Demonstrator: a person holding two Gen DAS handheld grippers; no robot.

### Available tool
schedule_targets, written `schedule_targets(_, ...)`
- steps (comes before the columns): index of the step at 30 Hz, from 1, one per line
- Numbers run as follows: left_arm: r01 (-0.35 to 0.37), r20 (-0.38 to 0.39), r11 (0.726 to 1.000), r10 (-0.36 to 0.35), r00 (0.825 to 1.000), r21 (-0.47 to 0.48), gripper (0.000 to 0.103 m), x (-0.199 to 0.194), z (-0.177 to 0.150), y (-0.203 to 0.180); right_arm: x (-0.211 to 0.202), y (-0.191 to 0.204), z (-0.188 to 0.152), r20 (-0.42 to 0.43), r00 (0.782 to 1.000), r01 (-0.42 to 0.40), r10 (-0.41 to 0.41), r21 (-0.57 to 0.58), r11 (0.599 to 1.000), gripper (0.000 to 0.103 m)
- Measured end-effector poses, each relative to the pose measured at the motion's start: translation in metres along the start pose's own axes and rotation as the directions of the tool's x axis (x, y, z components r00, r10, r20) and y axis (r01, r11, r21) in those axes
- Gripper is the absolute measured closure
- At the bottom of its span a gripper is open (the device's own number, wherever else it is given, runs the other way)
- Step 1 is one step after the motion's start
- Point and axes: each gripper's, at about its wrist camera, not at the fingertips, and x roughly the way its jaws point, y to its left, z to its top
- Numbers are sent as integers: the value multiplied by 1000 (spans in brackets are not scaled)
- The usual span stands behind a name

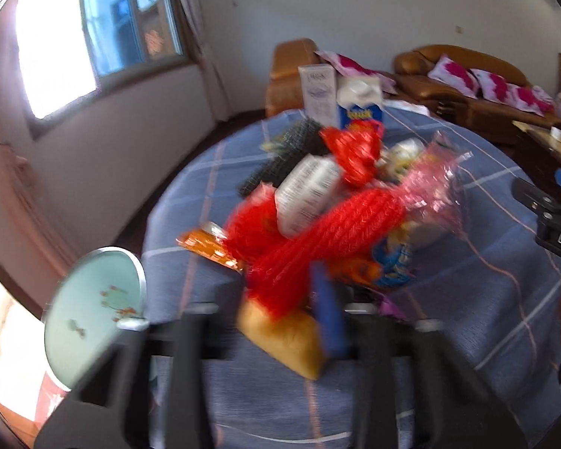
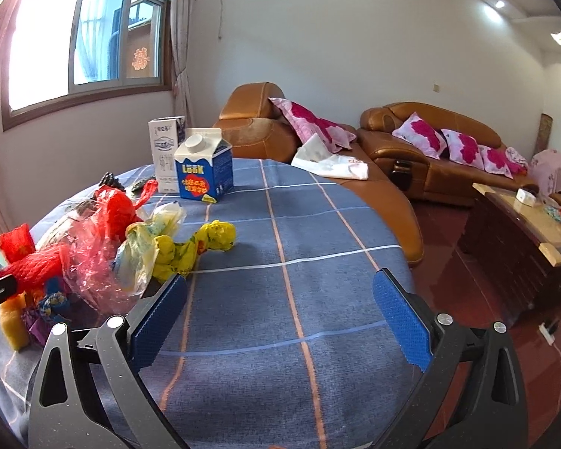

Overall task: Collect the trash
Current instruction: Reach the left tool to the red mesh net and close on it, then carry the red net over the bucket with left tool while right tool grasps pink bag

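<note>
In the left wrist view, which is blurred, you are pointing the left hand-held gripper [image 1: 312, 318] down at the near edge of the trash pile on the bench [image 1: 486, 299], which is wearing a blue checked cloth. One blue pad is showing just beside a yellow spongy piece [image 1: 284, 340]. The blur is keeping me from telling whether the jaws are clamping it. A red mesh net [image 1: 329, 232] is lying across the pile just beyond, touching a crumpled pink plastic bag [image 1: 434, 187] on its right. The right hand-held gripper [image 1: 542, 209] is peeking in at the right edge.

In the right wrist view, you are holding the right hand-held gripper [image 2: 280, 299] with its jaws wide apart over bare cloth, gripping nothing. The pile is sitting to its left, with a twisted yellow plastic bag [image 2: 194, 249] lying nearest the left pad. A blue milk carton [image 2: 204, 172] is standing upright at the far side, touching a white carton [image 2: 166, 149].
</note>
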Motion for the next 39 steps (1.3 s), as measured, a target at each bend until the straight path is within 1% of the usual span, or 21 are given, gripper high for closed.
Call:
schedule_targets(1,15,3,1000,-15,1000,-7,87,-1,-1,1,-1,2,0,0,1000,-4,4,-3,1000,5)
schedule_targets(2,20,7,1000,-20,1000,-6,90,-1,1,2,-2,3,0,1,1000,-8,8,-4,1000,5)
schedule_targets(5,29,28,1000,-28,999,-13,93,-10,3,9,-4,4,-1,2,1000,-28,28,1,1000,5)
schedule_targets(8,37,64,999,-36,997,-17,93,-29,7,17,-8,8,3,13,999,-42,42,-2,999,5)
schedule_targets(10,33,97,999,-30,995,-23,93,-49,8,25,-13,11,5,19,998,-66,66,-1,998,5)
schedule_targets(12,12,126,999,-7,992,-38,93,-65,8,34,-17,15,9,26,995,-99,99,8,995,5)
schedule_targets(14,-13,135,999,19,991,-46,93,-75,8,43,-20,23,14,28,988,-154,153,16,988,5)
schedule_targets(16,-65,143,996,72,987,-54,93,-81,6,54,-24,34,16,35,979,-201,201,14,979,5)
schedule_targets(18,-104,140,992,113,984,-68,93,-84,2,66,-27,46,15,34,970,-239,239,-2,971,6)
schedule_targets(20,-144,112,985,153,982,-91,93,-79,-5,81,-25,57,10,10,963,-271,271,-17,963,7)
schedule_targets(22,-157,82,979,169,982,-130,93,-71,-11,95,-24,66,4,-22,952,-307,307,-19,952,14)
schedule_targets(23,-168,71,976,179,981,-141,93,-68,-13,100,-23,70,2,-36,948,-318,317,-26,948,18)
schedule_targets(25,-183,51,971,193,980,-153,93,-61,-17,108,-22,77,-3,-57,941,-337,335,-45,940,23)
schedule_targets(26,-184,44,970,193,980,-161,93,-59,-18,111,-22,80,-6,-67,934,-354,351,-49,934,28)
schedule_targets(27,-183,40,969,192,981,-164,93,-58,-20,112,-20,81,-7,-82,928,-367,362,-51,929,39)
schedule_targets(28,-183,36,969,191,981,-165,93,-57,-21,112,-17,85,-9,-113,915,-395,388,-51,917,46)
schedule_targets(30,-183,40,969,192,981,-165,93,-59,-23,112,-13,87,-12,-145,895,-431,421,-47,901,76)
schedule_targets(31,-184,45,969,193,980,-165,93,-61,-22,112,-14,89,-14,-155,881,-459,447,-45,887,85)
schedule_targets(32,-186,48,969,196,979,-165,93,-62,-22,112,-16,91,-15,-150,879,-464,452,-55,884,91)
schedule_targets(35,-193,54,967,204,977,-167,93,-65,-20,113,-27,95,-14,-120,883,-465,453,-98,880,96)
schedule_targets(39,-203,55,964,215,975,-173,93,-66,-17,119,-38,93,-3,-73,878,-478,472,-112,871,97)
